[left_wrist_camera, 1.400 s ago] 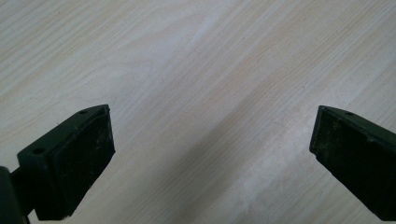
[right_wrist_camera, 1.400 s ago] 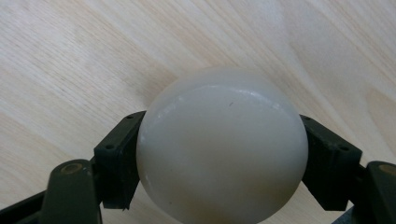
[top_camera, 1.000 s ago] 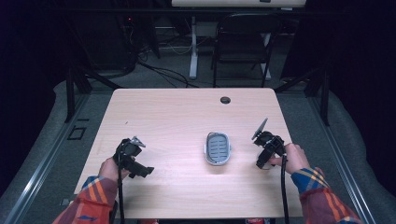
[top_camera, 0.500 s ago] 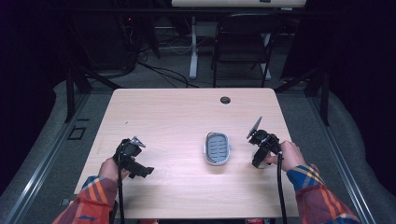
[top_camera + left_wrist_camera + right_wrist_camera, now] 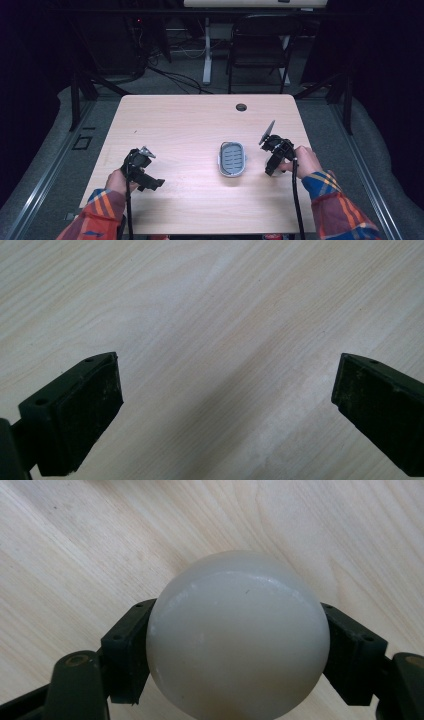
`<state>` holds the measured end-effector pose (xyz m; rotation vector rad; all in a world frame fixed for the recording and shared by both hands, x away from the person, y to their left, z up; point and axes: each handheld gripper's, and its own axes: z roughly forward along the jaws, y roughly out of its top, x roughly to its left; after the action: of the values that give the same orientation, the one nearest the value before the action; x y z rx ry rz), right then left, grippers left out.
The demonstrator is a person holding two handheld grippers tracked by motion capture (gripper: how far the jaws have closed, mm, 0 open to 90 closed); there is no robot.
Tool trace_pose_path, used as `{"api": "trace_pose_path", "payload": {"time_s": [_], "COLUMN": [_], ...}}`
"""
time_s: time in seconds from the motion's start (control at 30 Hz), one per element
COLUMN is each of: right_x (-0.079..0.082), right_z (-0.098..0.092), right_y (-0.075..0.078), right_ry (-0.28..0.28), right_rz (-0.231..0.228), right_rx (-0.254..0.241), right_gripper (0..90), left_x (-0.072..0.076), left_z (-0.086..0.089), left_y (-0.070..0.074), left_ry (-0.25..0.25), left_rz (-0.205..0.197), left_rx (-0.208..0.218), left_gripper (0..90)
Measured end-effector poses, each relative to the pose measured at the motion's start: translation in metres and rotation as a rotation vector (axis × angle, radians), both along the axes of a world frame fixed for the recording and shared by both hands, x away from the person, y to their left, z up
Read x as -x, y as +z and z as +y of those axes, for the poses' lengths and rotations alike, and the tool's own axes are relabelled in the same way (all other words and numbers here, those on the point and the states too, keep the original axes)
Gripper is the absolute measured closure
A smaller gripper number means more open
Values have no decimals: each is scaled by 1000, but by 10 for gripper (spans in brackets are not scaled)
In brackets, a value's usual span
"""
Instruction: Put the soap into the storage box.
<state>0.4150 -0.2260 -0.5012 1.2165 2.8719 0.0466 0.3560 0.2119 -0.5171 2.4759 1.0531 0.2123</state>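
Note:
A smooth white ball (image 5: pixel 235 635) sits clamped between the two black jaws of my right gripper (image 5: pixel 236 630), just above the wooden tabletop. In the high view my right gripper (image 5: pixel 271 169) hangs right of a grey oval dish (image 5: pixel 232 159) with a ribbed floor, a small gap apart from it. My left gripper (image 5: pixel 146 174) rests low at the front left of the table. Its jaws stand wide apart over bare wood, and my left gripper (image 5: pixel 225 375) has nothing between its pads (image 5: pixel 90 405).
The light wooden table (image 5: pixel 190 125) has a round cable hole (image 5: pixel 241 107) near its far edge. A dark chair (image 5: pixel 260 45) and cables stand on the floor beyond the table. Plaid sleeves come in at the bottom corners.
My right gripper has shifted a little left toward the dish and risen slightly, still holding the ball. The left gripper has stayed where it was.

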Motion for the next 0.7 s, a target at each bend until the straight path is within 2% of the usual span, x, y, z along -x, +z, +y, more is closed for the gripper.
{"api": "trace_pose_path", "payload": {"time_s": [0.1, 0.13, 0.2, 0.27, 0.3, 0.33, 0.37, 0.67, 0.7], "right_x": [-1, -2, -3, -5, -5, -6, -7, -12, -13], "right_z": [2, 4, 7, 10, 11, 12, 12, 20, 21], "right_y": [1, 2, 1, 4, 3, 5, 5, 16, 17], "right_ry": [11, 11, 10, 20, 17, 22, 25, 38, 44], "right_rz": [-9, 0, -14, 2, -10, -1, -14, -24, -23], "right_rx": [-1, 4, -11, 4, -10, 3, -8, -2, 12], "right_gripper": [245, 245, 245, 245, 245, 245, 245, 245, 245], "left_x": [0, 0, 0, 0, 0, 0, 0, 0, 0], "left_z": [0, 0, 0, 0, 0, 0, 0, 0, 0], "left_y": [0, 0, 0, 0, 0, 0, 0, 0, 0], "left_ry": [0, 0, -1, 0, 0, 2, 1, 1, 2], "left_rz": [1, 1, 1, 1, 1, 1, 1, 1, 1], "left_rx": [1, 1, 1, 2, 2, 3, 2, 4, 5], "left_gripper": [0, 0, 0, 0, 0, 0, 0, 0, 0]}}
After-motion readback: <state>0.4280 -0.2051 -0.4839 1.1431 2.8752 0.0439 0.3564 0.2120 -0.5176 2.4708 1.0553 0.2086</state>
